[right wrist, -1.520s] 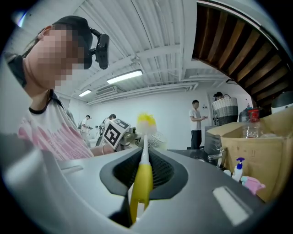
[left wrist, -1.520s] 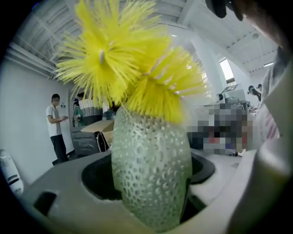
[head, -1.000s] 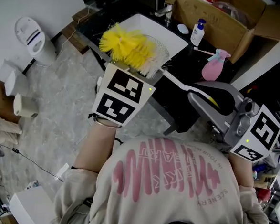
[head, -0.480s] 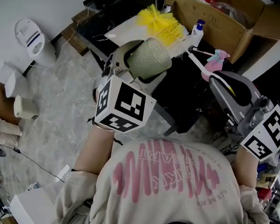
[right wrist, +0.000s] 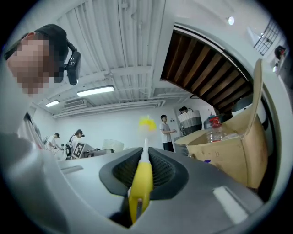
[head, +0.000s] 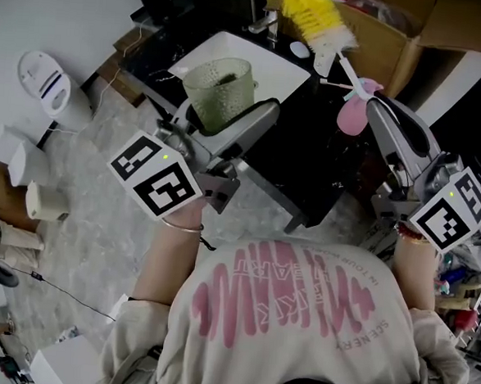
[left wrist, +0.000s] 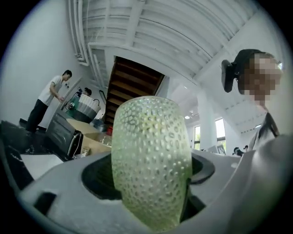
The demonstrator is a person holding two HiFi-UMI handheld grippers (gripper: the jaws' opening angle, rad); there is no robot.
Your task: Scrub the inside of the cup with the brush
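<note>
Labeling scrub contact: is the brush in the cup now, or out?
Out. In the head view the brush bristles are well apart from the cup, up near the cardboard box.

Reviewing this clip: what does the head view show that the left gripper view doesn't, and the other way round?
Only the head view: the yellow brush, apart from the cup, its handle clamped in the right gripper, and the white sink. Only the left gripper view: the cup's dimpled side up close, a staircase and a person standing far behind. Both: the cup gripped by the left gripper.
</note>
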